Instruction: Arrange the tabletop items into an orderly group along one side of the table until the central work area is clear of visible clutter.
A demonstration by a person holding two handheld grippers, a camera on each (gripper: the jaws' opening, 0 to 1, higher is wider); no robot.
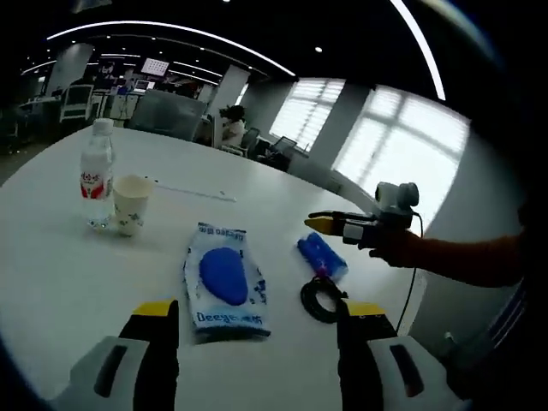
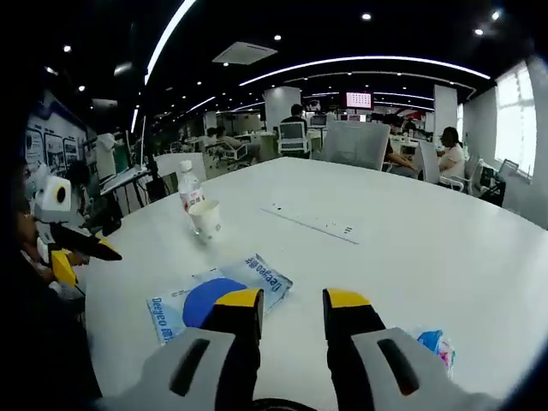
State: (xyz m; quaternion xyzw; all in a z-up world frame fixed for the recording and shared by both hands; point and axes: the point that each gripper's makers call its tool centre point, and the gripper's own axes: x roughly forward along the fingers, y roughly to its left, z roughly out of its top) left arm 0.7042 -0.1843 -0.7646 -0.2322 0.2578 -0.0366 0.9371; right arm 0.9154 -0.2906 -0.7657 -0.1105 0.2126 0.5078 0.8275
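Your left tool (image 1: 254, 330) jaws apart over wet-wipes pack (image 1: 224, 279) on white worktop (image 1: 51, 257). Your right tool (image 2: 292, 310) empty, jaws apart. Water bottle (image 1: 97, 175) touching paper cup (image 1: 131, 204). Black cable coil (image 1: 321, 300) beside blue packet (image 1: 322, 255).

Blue-white wipes pack (image 1: 224, 281); white table (image 1: 60, 265) — black cable (image 1: 323, 300)
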